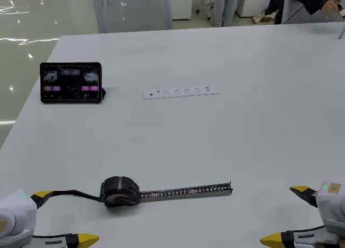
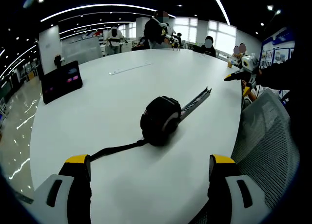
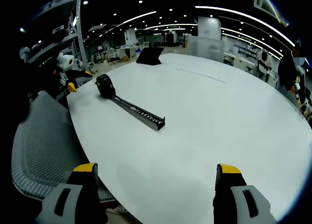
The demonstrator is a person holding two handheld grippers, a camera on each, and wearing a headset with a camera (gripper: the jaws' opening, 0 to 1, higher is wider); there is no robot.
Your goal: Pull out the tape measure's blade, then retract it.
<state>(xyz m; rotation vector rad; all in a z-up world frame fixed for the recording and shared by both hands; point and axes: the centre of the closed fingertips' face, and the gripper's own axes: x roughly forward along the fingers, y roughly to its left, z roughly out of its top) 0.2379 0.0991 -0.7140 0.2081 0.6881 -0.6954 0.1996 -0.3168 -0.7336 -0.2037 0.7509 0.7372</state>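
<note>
A black tape measure (image 1: 119, 191) lies on the white table near its front edge, with its blade (image 1: 186, 192) drawn out to the right and its black wrist strap (image 1: 70, 193) trailing left. My left gripper (image 1: 64, 218) stands open at the bottom left, its upper yellow tip near the strap's end. In the left gripper view the tape measure (image 2: 162, 119) sits ahead of the open left gripper (image 2: 148, 168). My right gripper (image 1: 285, 215) stands open at the bottom right, well clear of the blade's hooked end (image 3: 160, 122). Nothing lies within the right gripper (image 3: 155, 174).
A dark tablet (image 1: 71, 82) stands propped at the left of the table (image 1: 259, 124). A white power strip (image 1: 180, 91) lies across the middle. A mesh chair (image 3: 44, 151) sits at the table's near edge. People stand beyond the far edge.
</note>
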